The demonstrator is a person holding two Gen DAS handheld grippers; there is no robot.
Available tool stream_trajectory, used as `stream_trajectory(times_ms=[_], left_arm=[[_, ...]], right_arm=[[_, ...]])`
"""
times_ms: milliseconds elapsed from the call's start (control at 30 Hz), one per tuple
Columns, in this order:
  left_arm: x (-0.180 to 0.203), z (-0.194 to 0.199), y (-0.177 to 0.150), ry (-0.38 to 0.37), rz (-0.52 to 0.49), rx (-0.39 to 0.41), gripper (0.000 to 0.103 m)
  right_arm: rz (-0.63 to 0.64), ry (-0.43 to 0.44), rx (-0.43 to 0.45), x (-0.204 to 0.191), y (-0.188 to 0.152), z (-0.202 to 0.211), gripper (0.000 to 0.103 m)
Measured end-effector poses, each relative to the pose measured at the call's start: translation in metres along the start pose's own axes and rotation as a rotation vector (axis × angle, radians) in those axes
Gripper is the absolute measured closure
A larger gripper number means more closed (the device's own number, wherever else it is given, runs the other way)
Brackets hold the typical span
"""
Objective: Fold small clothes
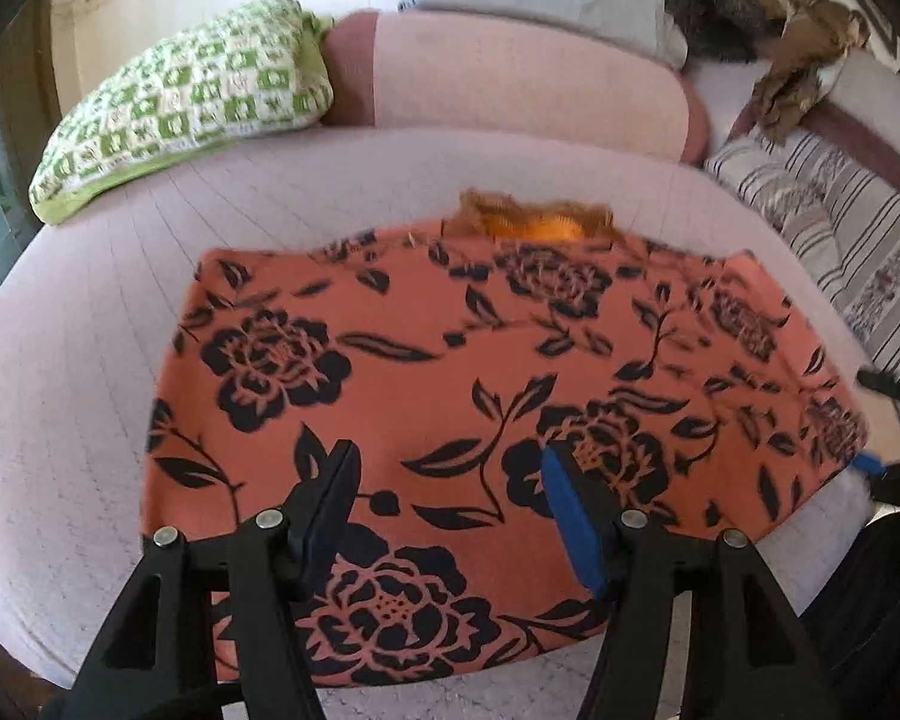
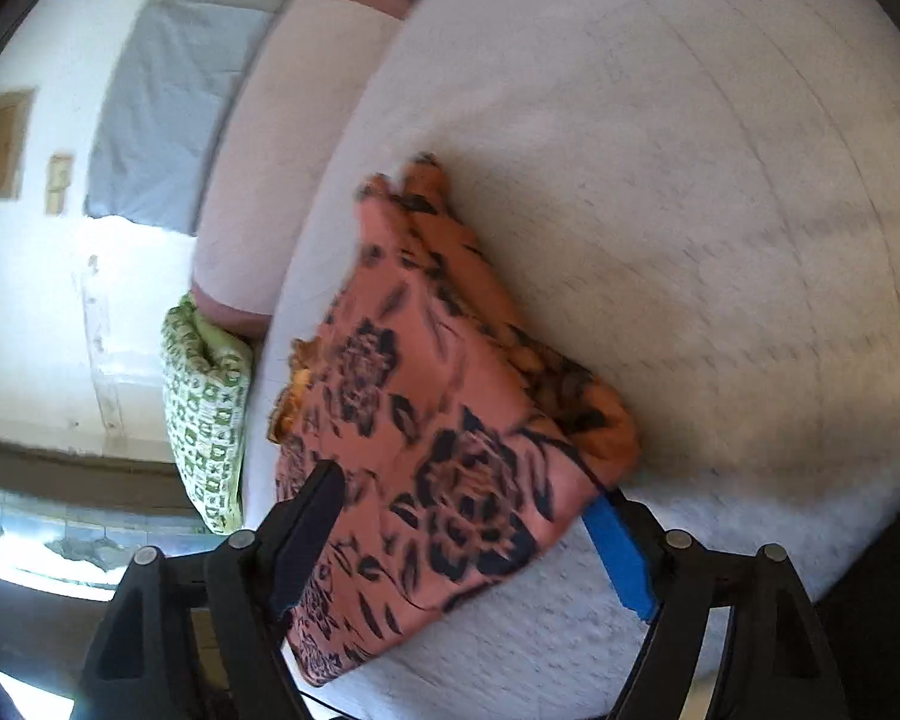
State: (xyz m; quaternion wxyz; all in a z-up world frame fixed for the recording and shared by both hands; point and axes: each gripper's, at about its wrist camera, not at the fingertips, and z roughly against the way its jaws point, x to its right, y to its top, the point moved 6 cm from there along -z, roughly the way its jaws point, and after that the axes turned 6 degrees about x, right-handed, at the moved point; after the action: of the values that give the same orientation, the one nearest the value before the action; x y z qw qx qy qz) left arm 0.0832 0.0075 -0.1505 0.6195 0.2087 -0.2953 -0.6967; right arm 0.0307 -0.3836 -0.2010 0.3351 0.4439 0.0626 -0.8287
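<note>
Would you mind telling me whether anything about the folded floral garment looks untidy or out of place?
Mostly neat: the floral garment lies flat on the bed. One oddity: a frayed orange-brown bit pokes out past its far edge, not tucked into the fold.

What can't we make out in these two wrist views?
- Left wrist: the right gripper is cut off by the frame's right edge; jaws unreadable there.
- Left wrist: the orange frilly piece is mostly hidden behind the floral garment.
- Right wrist: motion blur smears the garment's far edge; layers uncountable.
- Both: the garment's underside, against the bed cover.
</note>
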Motion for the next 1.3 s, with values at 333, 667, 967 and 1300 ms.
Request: stream_trajectory(times_ms=[333,667,967,1300], left_arm=[[0.020,-0.035,-0.003,-0.001,-0.016,-0.081,0.040],[0.025,-0.020,0.019,0.019,0.022,-0.072,0.039],[0.028,-0.026,0.017,0.028,0.007,-0.091,0.039],[0.034,-0.042,0.003,0.042,-0.076,-0.100,0.037]], right_arm=[[0.015,-0.050,0.028,0.004,0.005,-0.007,0.024],[0.179,-0.137,0.055,-0.019,0.008,-0.007,0.024],[0.161,-0.159,0.039,-0.007,0.008,-0.013,0.024],[0.231,-0.189,0.028,-0.011,0.008,-0.006,0.085]])
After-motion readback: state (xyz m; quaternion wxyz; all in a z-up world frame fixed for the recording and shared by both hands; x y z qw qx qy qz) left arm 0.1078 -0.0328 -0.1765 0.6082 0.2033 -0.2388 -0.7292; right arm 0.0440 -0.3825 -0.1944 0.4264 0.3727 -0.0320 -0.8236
